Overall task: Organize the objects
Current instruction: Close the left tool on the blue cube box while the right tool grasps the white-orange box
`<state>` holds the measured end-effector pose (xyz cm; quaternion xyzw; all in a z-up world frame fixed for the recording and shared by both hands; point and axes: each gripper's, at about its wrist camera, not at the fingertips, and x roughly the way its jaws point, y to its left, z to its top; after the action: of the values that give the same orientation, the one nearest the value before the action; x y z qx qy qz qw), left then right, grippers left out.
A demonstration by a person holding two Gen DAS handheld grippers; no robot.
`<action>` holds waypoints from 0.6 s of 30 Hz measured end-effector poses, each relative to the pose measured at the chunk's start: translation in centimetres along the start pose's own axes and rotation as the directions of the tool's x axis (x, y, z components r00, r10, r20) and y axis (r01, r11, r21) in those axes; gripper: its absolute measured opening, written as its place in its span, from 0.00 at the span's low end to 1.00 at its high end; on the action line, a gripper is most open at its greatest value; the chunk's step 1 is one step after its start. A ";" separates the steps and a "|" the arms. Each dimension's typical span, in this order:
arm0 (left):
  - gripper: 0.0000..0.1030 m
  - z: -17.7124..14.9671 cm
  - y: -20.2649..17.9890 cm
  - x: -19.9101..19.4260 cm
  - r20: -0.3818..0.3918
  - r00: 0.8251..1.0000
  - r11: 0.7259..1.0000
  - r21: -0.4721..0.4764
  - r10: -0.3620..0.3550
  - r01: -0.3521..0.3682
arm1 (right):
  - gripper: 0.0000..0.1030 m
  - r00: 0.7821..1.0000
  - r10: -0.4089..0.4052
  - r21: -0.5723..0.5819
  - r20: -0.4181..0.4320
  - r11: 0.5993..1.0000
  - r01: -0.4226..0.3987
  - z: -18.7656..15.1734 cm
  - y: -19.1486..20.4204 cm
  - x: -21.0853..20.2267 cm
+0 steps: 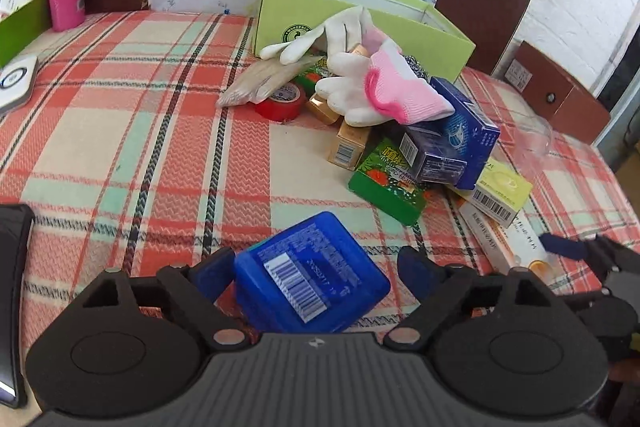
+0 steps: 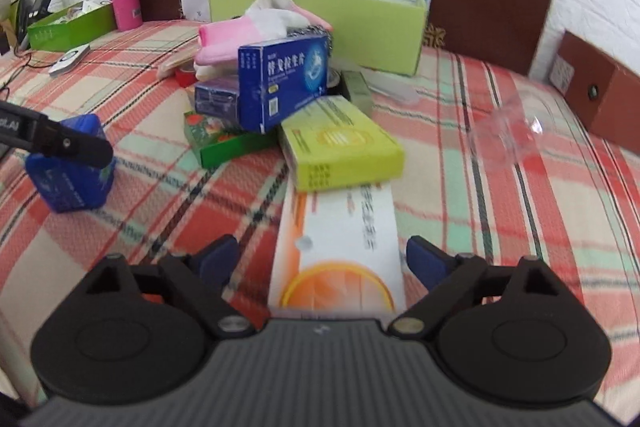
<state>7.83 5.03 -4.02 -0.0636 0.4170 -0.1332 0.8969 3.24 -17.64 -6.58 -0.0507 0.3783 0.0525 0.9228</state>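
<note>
Both tongs spread wide, each lined up over its own box, nothing gripped yet.

Left gripper [image 1: 316,267] straddling the blue case [image 1: 312,271], pads apart from its sides; right gripper [image 2: 320,263] framing the white-and-orange carton [image 2: 336,251], likewise untouched (probably pre-grasp alignment). Remaining clutter piled against the green open box [image 2: 320,3], the likely destination, on the plaid cloth [image 1: 120,107].

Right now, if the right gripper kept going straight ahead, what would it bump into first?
Probably the white and orange box lying between the open right gripper fingers. Beyond it sits the yellow-green box.
</note>
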 end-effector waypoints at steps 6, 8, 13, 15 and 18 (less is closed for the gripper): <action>0.89 -1.4 -0.2 -0.3 -0.047 0.999 0.998 0.049 -0.023 0.025 | 0.65 0.999 0.050 0.047 0.004 0.998 -0.050 -2.4 -1.6 -1.0; 0.89 -1.1 -0.4 0.2 -0.054 0.999 1.000 0.007 0.000 0.001 | 0.65 0.999 0.042 0.042 -0.007 0.998 -0.042 -3.2 -2.1 -2.2; 0.78 -1.0 -1.1 1.6 -0.036 0.999 1.000 0.025 0.003 -0.002 | 0.64 0.999 0.043 0.108 0.008 0.993 -0.044 -4.1 -3.7 -5.4; 0.78 -1.1 -1.6 1.4 -0.029 0.999 0.998 0.067 0.013 -0.011 | 0.63 0.998 0.040 0.140 0.052 0.989 -0.047 -3.8 -4.5 -7.0; 0.78 -1.1 -2.0 0.8 -0.036 0.999 0.997 0.071 -0.024 0.026 | 0.63 0.992 0.020 0.151 0.123 0.988 -0.039 -2.9 -5.2 -8.7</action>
<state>7.16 2.88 -4.88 -0.0344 0.4269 -0.1602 0.8894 -4.20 -23.64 -2.21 0.0290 0.3250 0.0402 0.9444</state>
